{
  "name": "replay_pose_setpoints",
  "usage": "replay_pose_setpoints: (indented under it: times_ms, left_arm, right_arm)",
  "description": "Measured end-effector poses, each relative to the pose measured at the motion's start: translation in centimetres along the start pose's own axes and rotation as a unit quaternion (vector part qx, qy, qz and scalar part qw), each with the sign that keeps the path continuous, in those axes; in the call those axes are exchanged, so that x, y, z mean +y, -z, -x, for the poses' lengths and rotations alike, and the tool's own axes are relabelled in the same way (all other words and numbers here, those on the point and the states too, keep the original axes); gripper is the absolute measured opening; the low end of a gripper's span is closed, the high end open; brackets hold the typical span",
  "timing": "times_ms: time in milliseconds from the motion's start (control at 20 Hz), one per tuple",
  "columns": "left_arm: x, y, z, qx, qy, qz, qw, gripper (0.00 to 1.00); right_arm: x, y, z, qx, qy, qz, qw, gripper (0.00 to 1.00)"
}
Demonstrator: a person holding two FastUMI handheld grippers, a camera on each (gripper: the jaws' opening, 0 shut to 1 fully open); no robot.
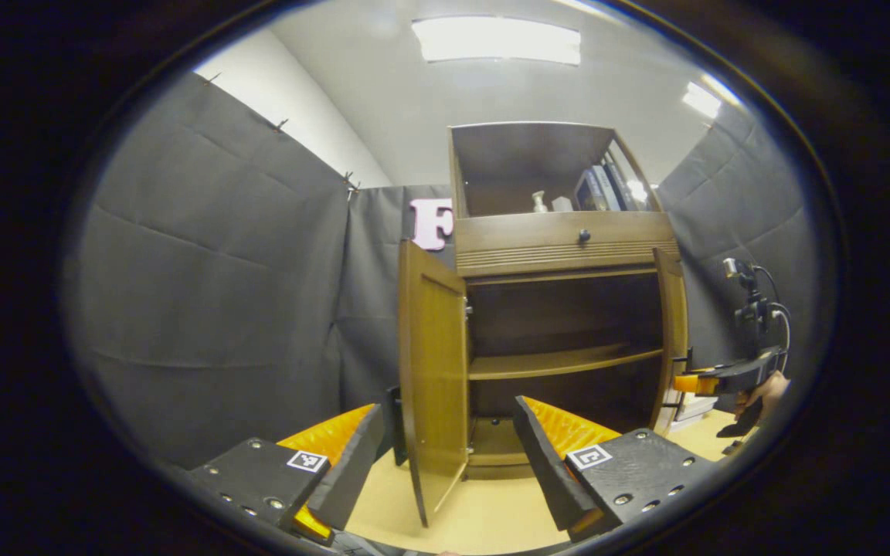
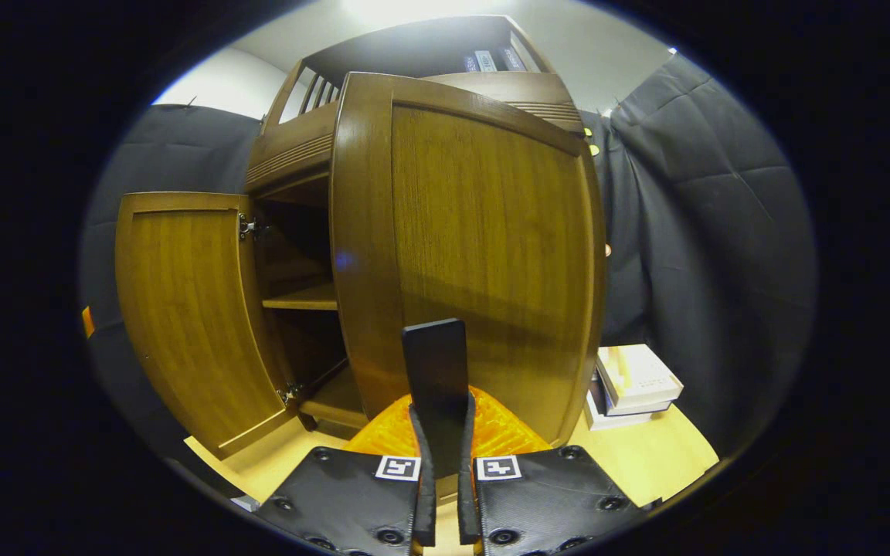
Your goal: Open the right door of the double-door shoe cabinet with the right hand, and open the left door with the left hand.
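Clamped between the right gripper's (image 2: 443, 455) fingers is the dark handle (image 2: 435, 371) of the right door (image 2: 476, 247), which stands swung well out from the shoe cabinet (image 2: 290, 147). Seen from the left gripper view, the left gripper (image 1: 445, 448) hangs with its fingers spread wide, holding nothing, just in front of the left door (image 1: 433, 371), whose free edge sits between them without touching either.

Both doors are open: the left door is turned out past square to the cabinet front, and the right door (image 1: 670, 340) is angled outward with the right gripper (image 1: 704, 380) at its edge. By my reading the task's 2 openings are done, and only letting go of the handle remains.

Inside, 1 bare shelf (image 1: 561, 361) crosses the dark cavity. Brown wood, glossy, with a drawer (image 1: 565, 232) above the doors.
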State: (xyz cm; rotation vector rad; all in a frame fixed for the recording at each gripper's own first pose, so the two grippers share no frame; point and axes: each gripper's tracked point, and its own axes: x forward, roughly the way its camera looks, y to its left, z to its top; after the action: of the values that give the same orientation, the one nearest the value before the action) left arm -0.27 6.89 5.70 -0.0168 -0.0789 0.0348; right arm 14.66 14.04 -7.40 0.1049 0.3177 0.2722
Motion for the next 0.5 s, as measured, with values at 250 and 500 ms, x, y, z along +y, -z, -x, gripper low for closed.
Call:
replay_pose_setpoints:
  times_ms: [250,500]
  left_arm:
    - [-4.0,-0.3,-1.4,-0.001,0.034,0.013,0.999,0.99]
    - [-7.7,-0.9,-1.3,-0.005,0.059,0.013,0.998,0.99]
  right_arm:
    - [-3.2,0.3,3.1,0.0,0.009,0.0,1.0,0.12]
    - [-7.0,0.7,5.8,0.002,0.023,0.001,1.0,0.12]
